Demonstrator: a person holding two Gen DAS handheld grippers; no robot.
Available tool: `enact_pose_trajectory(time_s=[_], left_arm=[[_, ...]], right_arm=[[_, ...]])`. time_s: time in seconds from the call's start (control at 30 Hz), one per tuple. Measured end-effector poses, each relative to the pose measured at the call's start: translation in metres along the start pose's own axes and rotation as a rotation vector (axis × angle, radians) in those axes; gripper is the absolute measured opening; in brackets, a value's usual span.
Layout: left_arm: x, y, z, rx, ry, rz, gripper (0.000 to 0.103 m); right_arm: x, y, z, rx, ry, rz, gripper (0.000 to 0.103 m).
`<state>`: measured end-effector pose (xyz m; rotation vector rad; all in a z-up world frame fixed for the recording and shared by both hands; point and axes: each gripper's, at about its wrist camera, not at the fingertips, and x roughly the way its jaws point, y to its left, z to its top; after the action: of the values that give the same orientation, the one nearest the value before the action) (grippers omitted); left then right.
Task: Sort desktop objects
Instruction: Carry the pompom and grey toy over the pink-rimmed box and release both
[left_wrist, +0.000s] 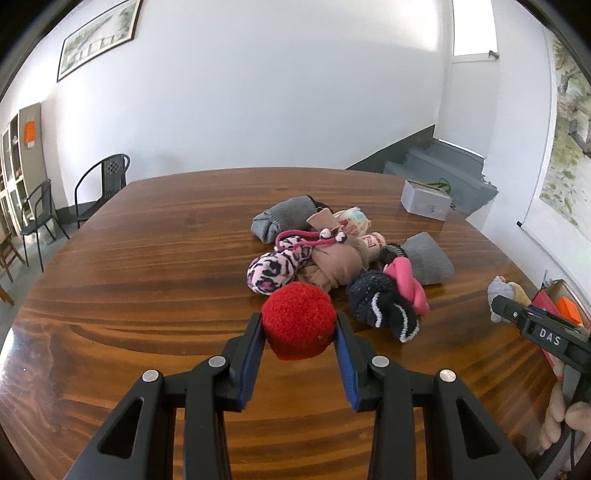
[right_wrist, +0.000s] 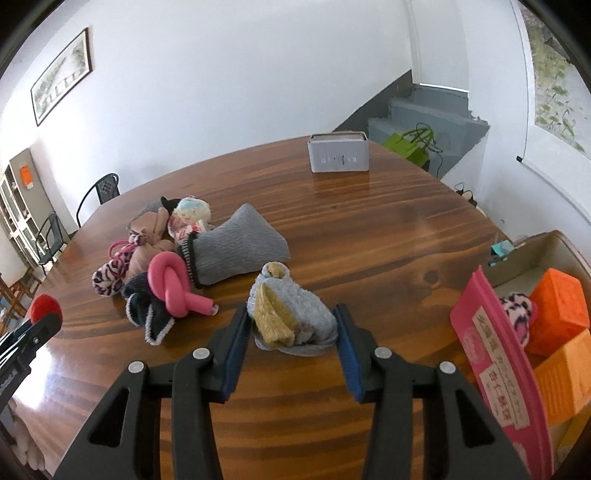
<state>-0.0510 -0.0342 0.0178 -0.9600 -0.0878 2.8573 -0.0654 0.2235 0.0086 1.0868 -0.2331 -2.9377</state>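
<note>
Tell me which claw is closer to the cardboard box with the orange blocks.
Right. The right claw holds a grey-yellow sock just beside the box; the left claw sits across the table.

White walls (left_wrist: 258, 92) carry a framed picture (left_wrist: 98, 38) at upper left; black chairs (left_wrist: 105, 181) and a cabinet (left_wrist: 16, 162) stand left, grey stairs (left_wrist: 443, 162) right.

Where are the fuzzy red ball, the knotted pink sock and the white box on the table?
Fuzzy red sock ball (left_wrist: 298, 319), left wrist view: centre of its front.
Knotted pink sock (right_wrist: 168, 282), right wrist view: on the knot.
White rectangular box (right_wrist: 339, 157), right wrist view: front face.
</note>
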Motion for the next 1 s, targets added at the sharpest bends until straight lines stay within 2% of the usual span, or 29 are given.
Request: enact_pose_trajectory(time_s=[0.2,0.53,1.0], left_arm=[[-0.009,-0.012,-0.001,0.02,-0.022,-0.014,0.039],[-0.013,-0.049,-0.006,0.06,-0.003,-0.084,0.039],[-0.023,-0.153,-0.012,0.188,0.022,-0.237,0.039]], right_arm=[[-0.024,-0.005,-0.01,0.021,-0.036,0.016,0.049],[-0.076,-0.036,-0.021,0.079,-0.107,0.02,0.049],[-0.153,-0.132,-0.042,0.206,-0.21,-0.091,0.049]])
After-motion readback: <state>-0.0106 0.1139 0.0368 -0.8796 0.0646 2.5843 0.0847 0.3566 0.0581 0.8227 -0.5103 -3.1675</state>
